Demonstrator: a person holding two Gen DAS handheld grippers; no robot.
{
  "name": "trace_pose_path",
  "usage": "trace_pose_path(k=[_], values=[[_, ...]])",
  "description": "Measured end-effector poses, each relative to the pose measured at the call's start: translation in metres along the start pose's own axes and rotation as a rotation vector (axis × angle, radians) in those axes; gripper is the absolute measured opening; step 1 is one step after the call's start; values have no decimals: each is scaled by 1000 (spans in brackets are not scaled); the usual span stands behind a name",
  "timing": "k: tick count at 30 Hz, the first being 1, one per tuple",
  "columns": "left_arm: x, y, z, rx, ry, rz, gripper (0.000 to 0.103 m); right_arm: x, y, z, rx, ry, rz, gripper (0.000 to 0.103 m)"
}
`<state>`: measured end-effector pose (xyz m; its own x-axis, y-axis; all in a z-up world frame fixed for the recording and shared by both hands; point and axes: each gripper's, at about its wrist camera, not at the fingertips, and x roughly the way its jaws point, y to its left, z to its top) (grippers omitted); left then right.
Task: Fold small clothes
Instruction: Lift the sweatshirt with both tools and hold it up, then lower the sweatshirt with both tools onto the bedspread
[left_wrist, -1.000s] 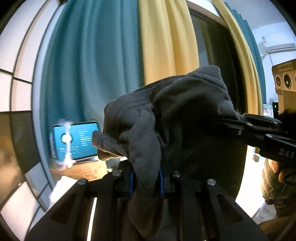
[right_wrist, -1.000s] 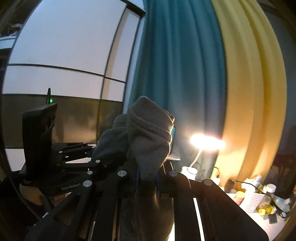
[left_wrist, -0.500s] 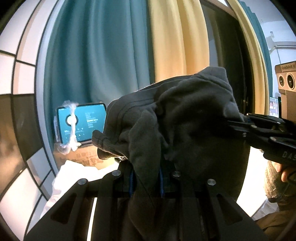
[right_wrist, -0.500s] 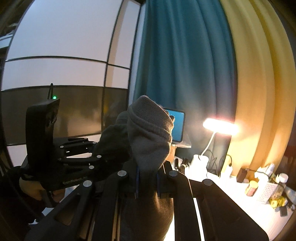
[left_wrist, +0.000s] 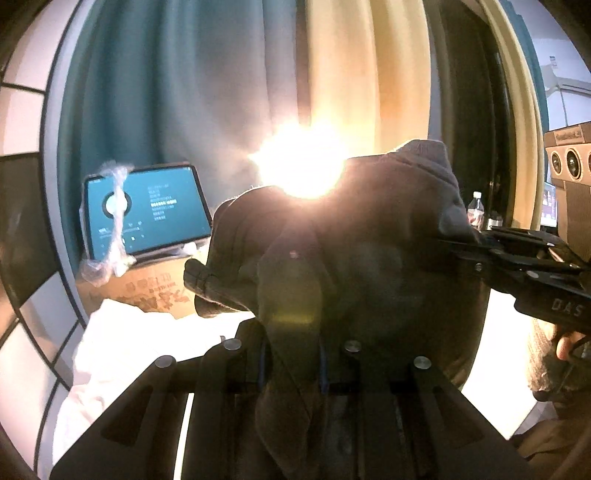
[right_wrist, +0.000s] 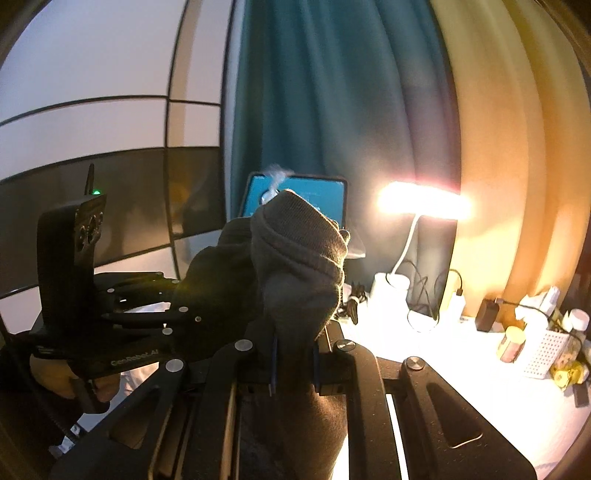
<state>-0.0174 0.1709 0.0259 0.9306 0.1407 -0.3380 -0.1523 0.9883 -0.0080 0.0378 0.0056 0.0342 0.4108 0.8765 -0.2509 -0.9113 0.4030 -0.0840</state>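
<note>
Hanging in the air between the two tools, the dark grey garment (left_wrist: 354, 266) is bunched up well above the white-covered table (right_wrist: 461, 373), and each tool has a fold of it. From its own wrist view, the left gripper (left_wrist: 291, 363) has its jaws drawn narrow with a thick fold of the garment pinched between the blue-edged pads, cloth spilling down over the black frame. From the other wrist view, the right gripper (right_wrist: 293, 363) is likewise clamped narrow on a ribbed, lighter grey fold of the garment, which bulges upward above the jaws. Taking the lit desk lamp (right_wrist: 421, 201) as the landmark: the garment is held to the left of it and nearer the cameras, partly covering its glare in the left view; a tablet with a teal screen (left_wrist: 147, 212) stands left of the lamp on a cardboard box (left_wrist: 147, 291); teal and yellow curtains (right_wrist: 332, 92) hang behind the lamp; a white perforated basket (right_wrist: 546, 350) with small bottles sits to the right of the lamp on the table.
</note>
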Motion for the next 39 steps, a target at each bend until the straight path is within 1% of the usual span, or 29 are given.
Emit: trace_pose_path(k=[14, 27, 39], values=[[67, 18, -15, -34, 142, -19, 18, 72, -42, -22, 77, 126, 10, 15], [131, 37, -36, -75, 291, -45, 18, 139, -87, -54, 178, 255, 4, 15], [176, 54, -50, -104, 405, -51, 18, 180, -112, -85, 252, 357, 1, 15]])
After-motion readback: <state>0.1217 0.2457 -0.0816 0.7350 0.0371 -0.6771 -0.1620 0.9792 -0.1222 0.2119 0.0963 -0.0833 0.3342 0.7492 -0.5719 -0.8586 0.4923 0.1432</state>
